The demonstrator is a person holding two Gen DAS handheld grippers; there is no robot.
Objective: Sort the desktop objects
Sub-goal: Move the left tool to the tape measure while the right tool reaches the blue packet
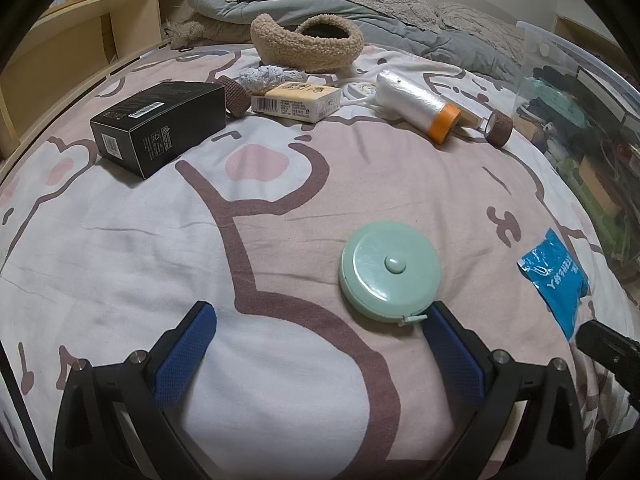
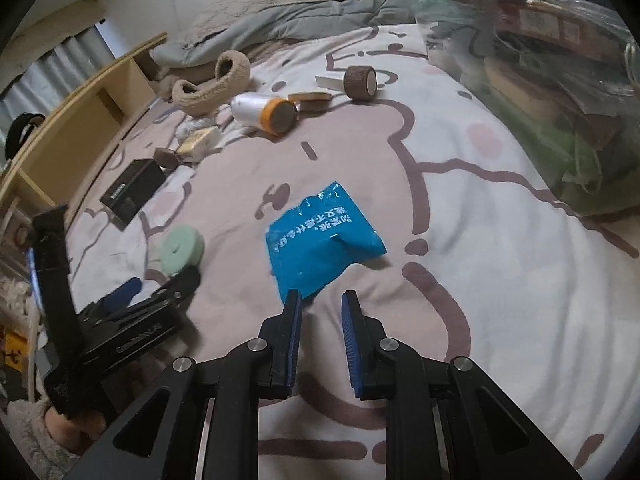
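Note:
A blue foil packet (image 2: pixel 324 240) with white print lies on the cartoon-print bedsheet (image 2: pixel 460 240). My right gripper (image 2: pixel 322 300) hangs just short of its near corner, jaws almost together with nothing between them. The same packet (image 1: pixel 556 280) shows at the right of the left wrist view, with a black part of the right gripper (image 1: pixel 608 348) beside it. A round mint-green tape measure (image 1: pixel 390 270) lies just past the right fingertip of my left gripper (image 1: pixel 320 320), which stands wide open and empty. From the right wrist view the left gripper (image 2: pixel 160 284) sits beside the tape measure (image 2: pixel 182 250).
Farther back lie a black box (image 1: pixel 160 124), a cream carton (image 1: pixel 296 100), a white roll with an orange end (image 1: pixel 416 104), two brown rolls (image 1: pixel 500 126) (image 1: pixel 236 96) and a fuzzy beige bag (image 1: pixel 308 44). A clear storage bin (image 1: pixel 580 120) full of items stands at the right. A wooden shelf (image 1: pixel 60 60) borders the left.

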